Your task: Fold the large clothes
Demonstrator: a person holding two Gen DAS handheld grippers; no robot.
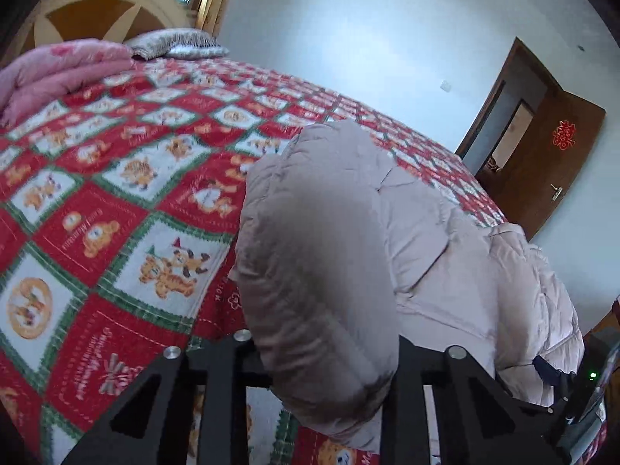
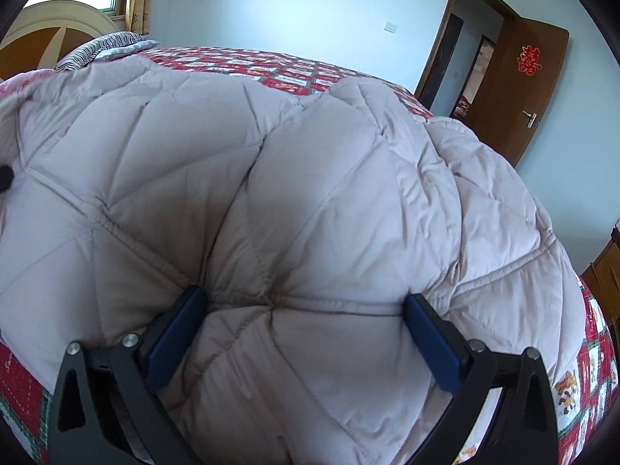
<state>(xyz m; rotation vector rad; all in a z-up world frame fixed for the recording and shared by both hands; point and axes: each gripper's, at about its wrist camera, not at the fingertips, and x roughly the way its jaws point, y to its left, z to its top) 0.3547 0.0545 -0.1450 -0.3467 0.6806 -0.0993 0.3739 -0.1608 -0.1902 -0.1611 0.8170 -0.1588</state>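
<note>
The left wrist view shows the left tongs (image 1: 325, 379) clamped on a raised fold of the pale quilted coat (image 1: 445, 255), with a pink blanket (image 1: 58, 69) far left on the bed (image 1: 116, 201); the right wrist view shows the right tongs (image 2: 306, 333) spread wide, pressed against the coat (image 2: 310, 193), which covers the near bed (image 2: 593, 352).

Left wrist view low over the bed (image 1: 116, 178), tilted, looking along its fingers (image 1: 232, 387) toward the headboard (image 1: 97, 11), right wrist view pressed close against the padded jacket (image 2: 310, 201), angled downward, both sharing jacket, patterned bedspread, open door (image 2: 538, 89)
</note>
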